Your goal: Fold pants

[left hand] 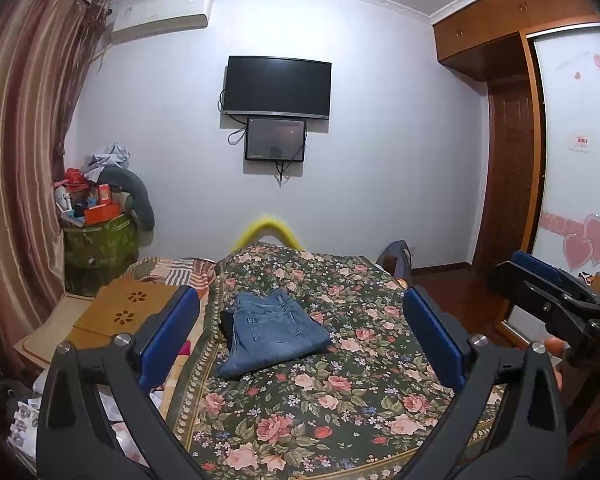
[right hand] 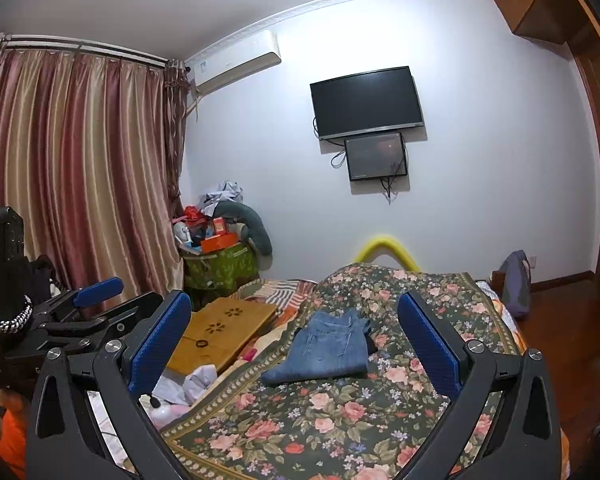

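Note:
Folded blue jeans (left hand: 272, 332) lie flat in a compact stack on the floral bedspread (left hand: 340, 412); they also show in the right wrist view (right hand: 326, 350). My left gripper (left hand: 300, 328) is open and empty, raised above the bed, with the jeans seen between its blue pads. My right gripper (right hand: 294, 332) is open and empty too, held back from the jeans. The right gripper appears at the right edge of the left wrist view (left hand: 540, 280), and the left gripper at the left of the right wrist view (right hand: 96, 300).
A wooden lap desk (right hand: 220, 332) lies on the bed's left side beside crumpled white items (right hand: 188, 390). A green bin piled with boxes (right hand: 220, 264) stands in the corner by the curtain (right hand: 80, 168). A wardrobe (left hand: 572, 152) and a wooden floor (left hand: 456, 300) are at right.

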